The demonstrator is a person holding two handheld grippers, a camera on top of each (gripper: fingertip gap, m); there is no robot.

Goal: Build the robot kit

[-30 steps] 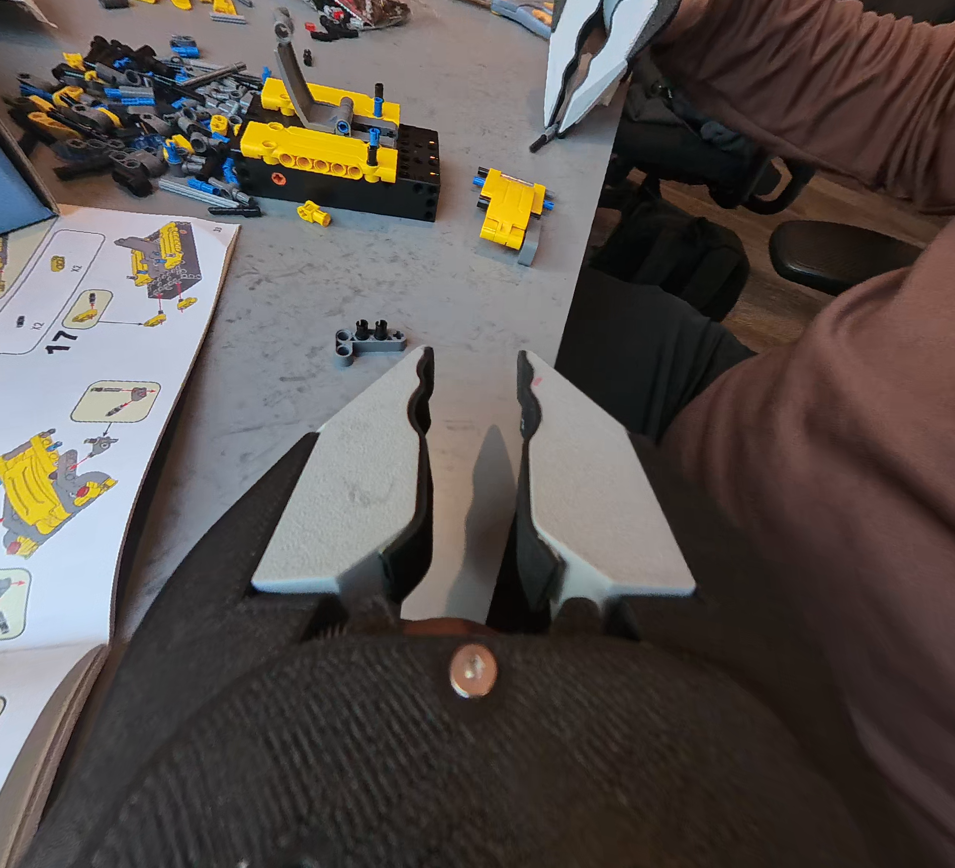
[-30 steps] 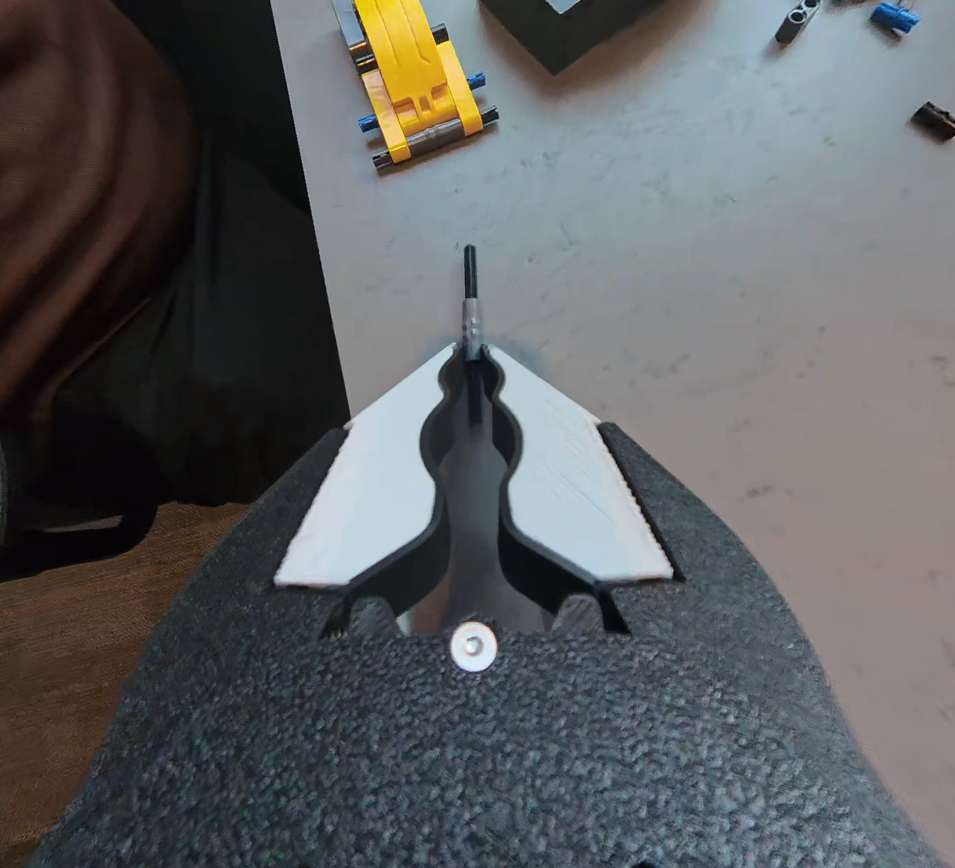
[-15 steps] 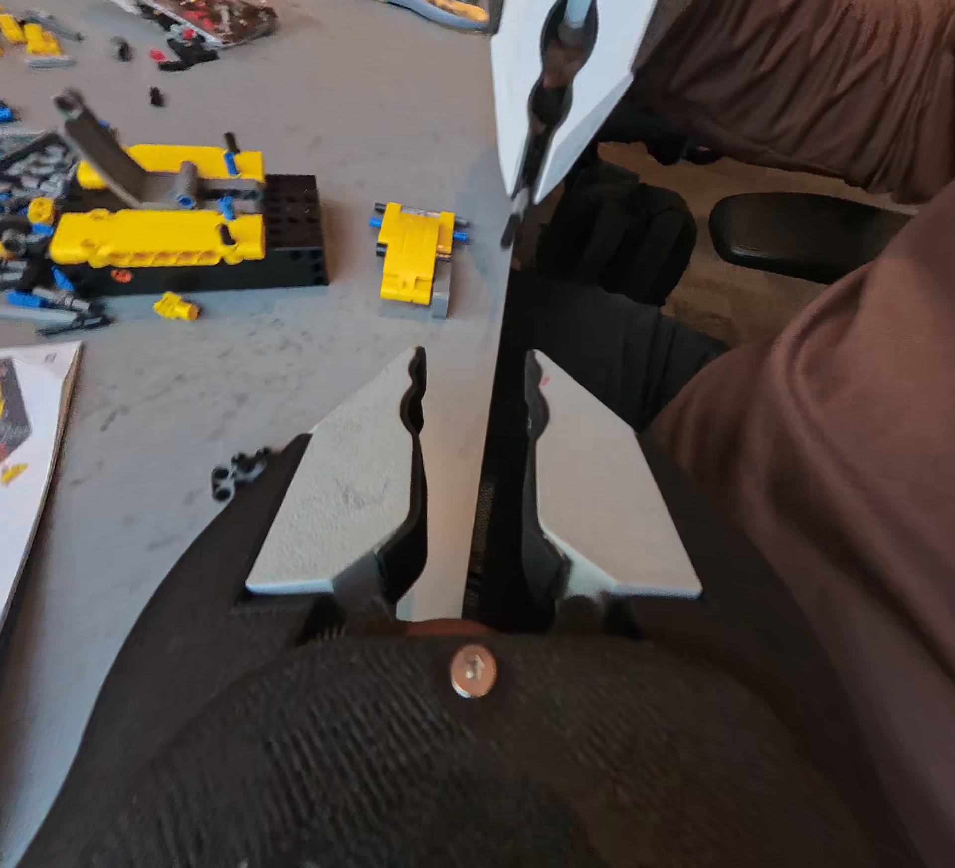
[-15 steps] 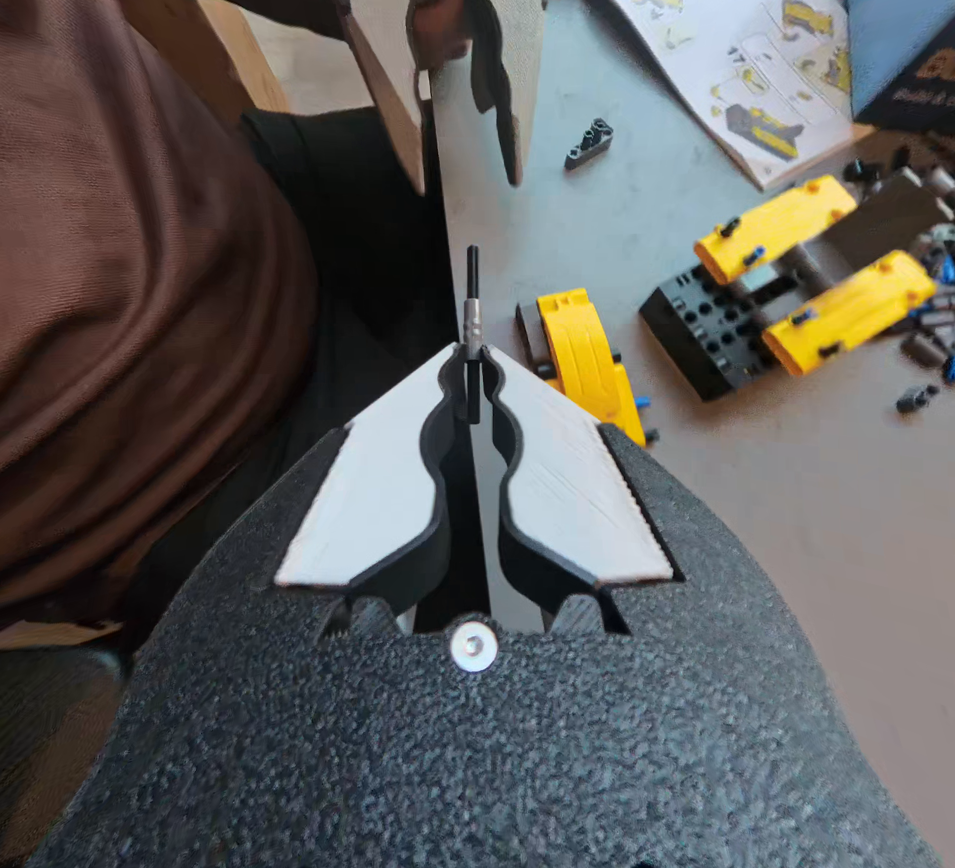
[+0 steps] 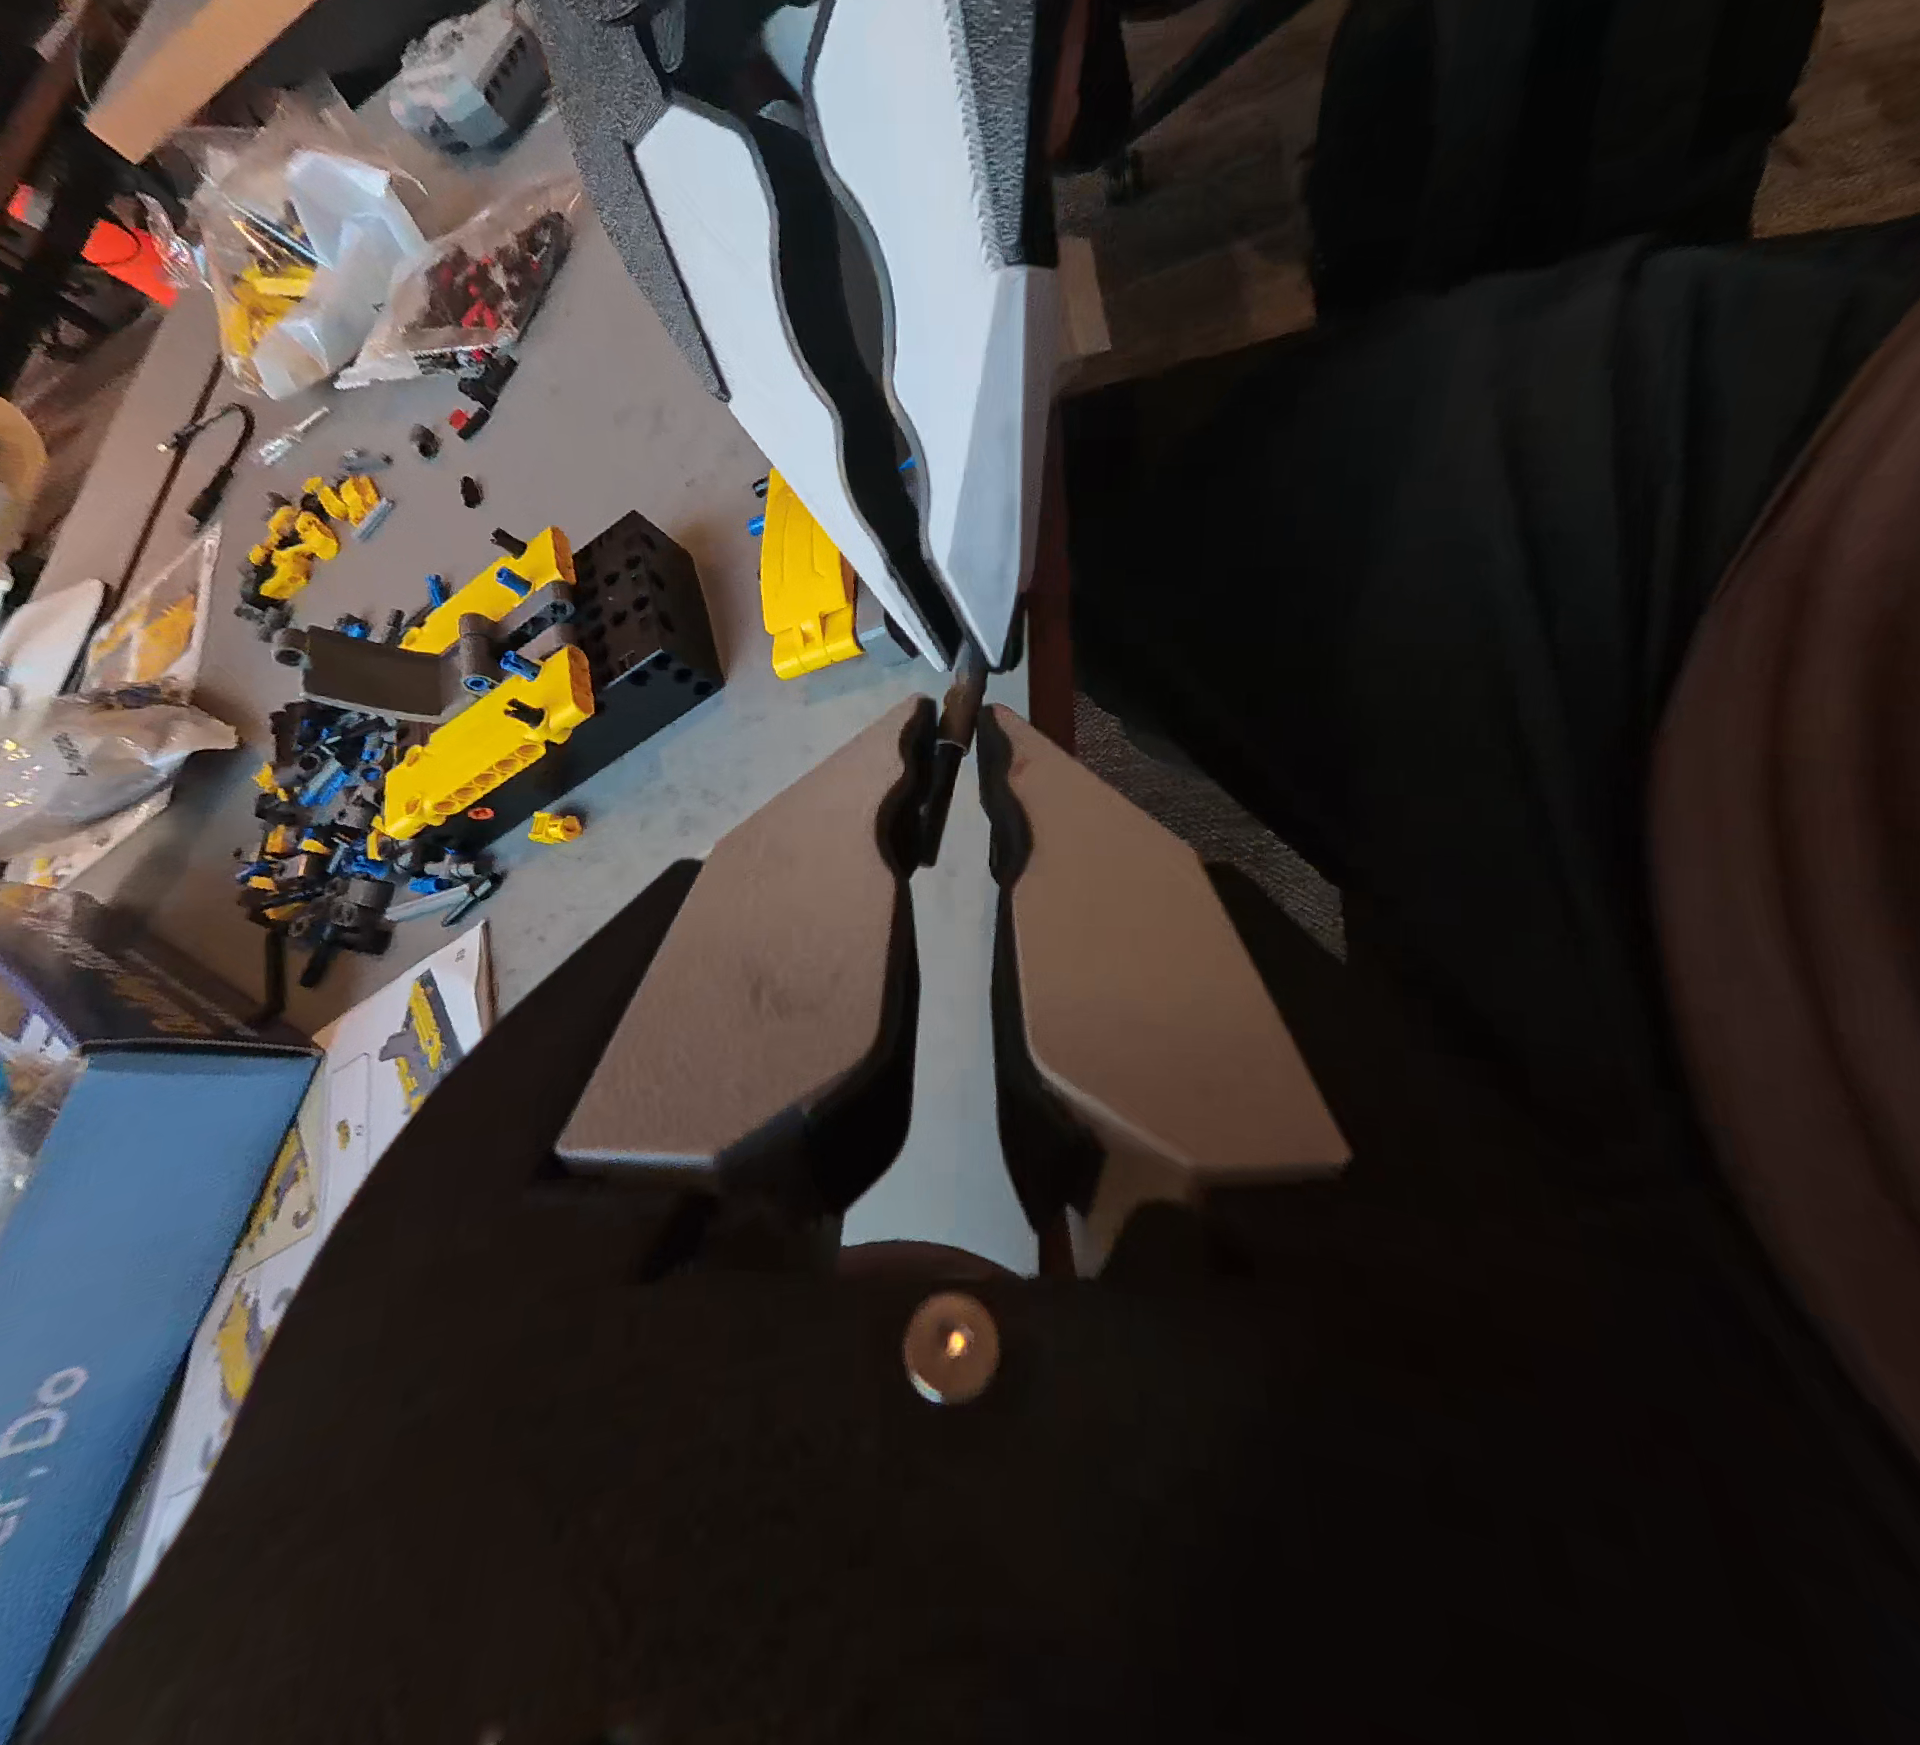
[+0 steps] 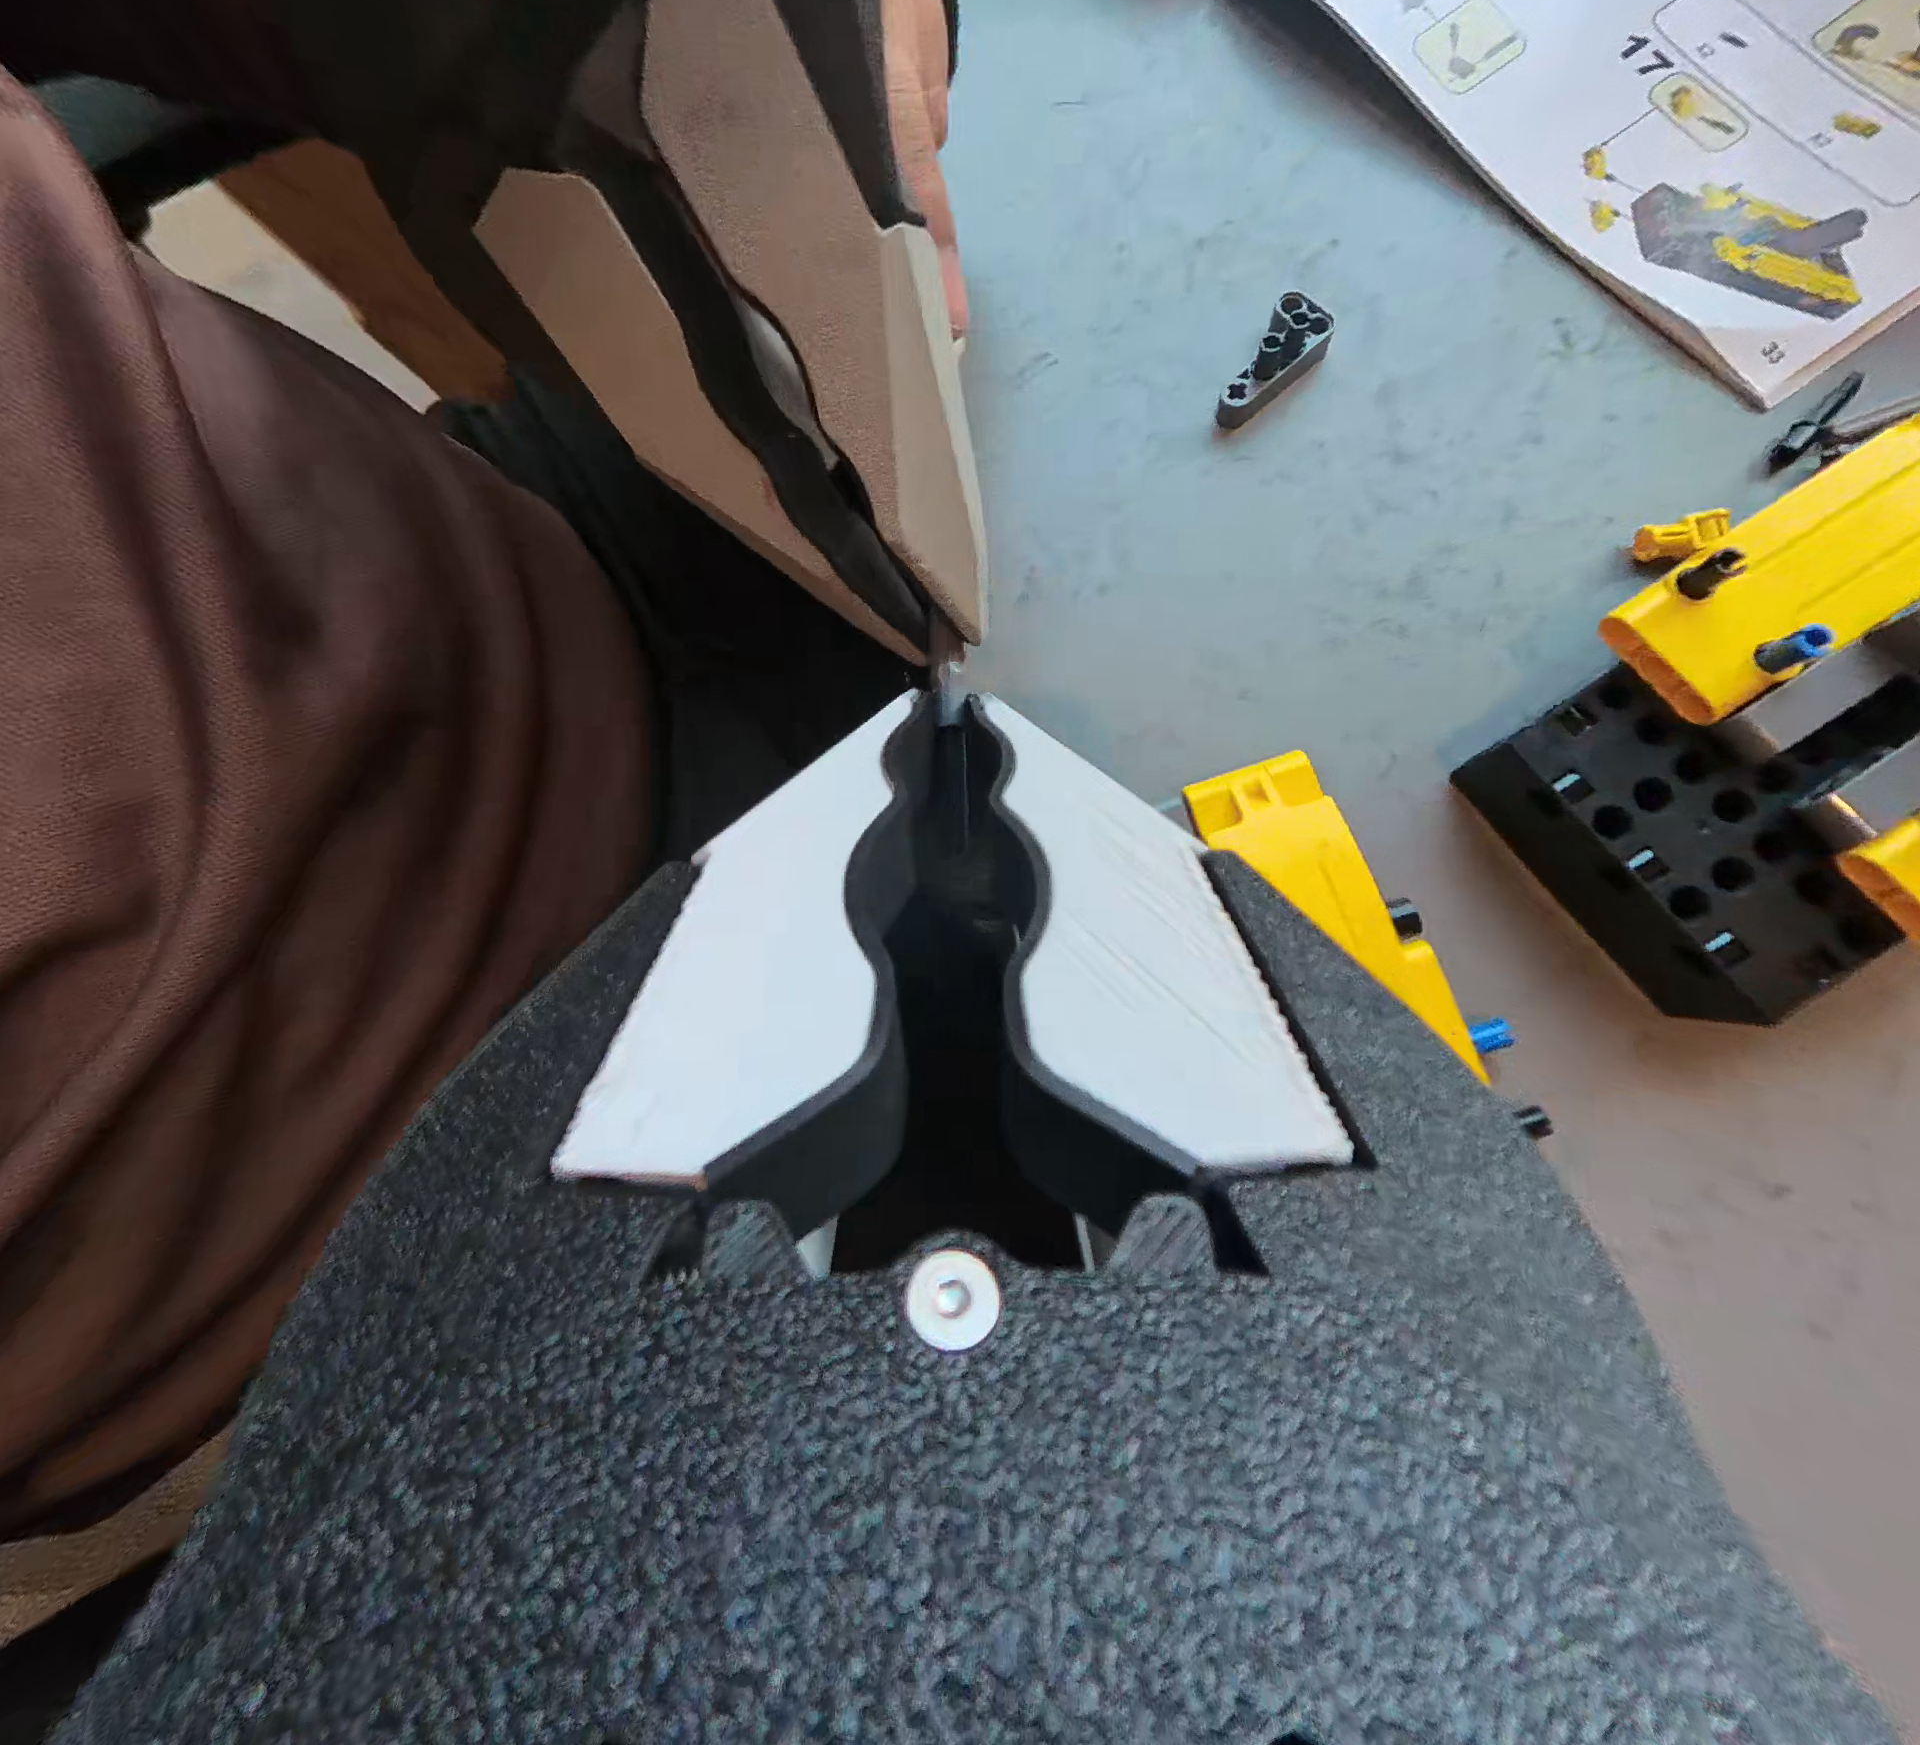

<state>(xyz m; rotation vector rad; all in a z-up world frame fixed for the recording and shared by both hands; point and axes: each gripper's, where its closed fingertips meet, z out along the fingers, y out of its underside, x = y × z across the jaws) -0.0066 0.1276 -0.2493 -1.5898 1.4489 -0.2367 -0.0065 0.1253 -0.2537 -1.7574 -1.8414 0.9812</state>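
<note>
Right gripper [image 6: 948,703] body is showing rough, grainy black plastic w/ smooth matt white fingers [image 6: 1143,947] & a shiny metal screw [image 6: 952,1298]. Yellow panel [image 6: 1320,874] & black block [image 6: 1683,874] are looking like glossy plastic. Table [image 6: 1299,552] is reading as matt grey, faintly mottled. Booklet [image 6: 1621,54] is looking like smooth paper. Sleeve [image 6: 260,656] is showing brown knit cloth.

Grey, mottled table [image 6: 1195,261] with a straight edge, seen from above; beyond the edge, brown wooden floor [image 5: 1839,74] and a dark office chair [image 5: 1558,64]. A second, tan-topped table [image 5: 281,2] stands farther back. Soft daylight falls across the grey surface.
</note>
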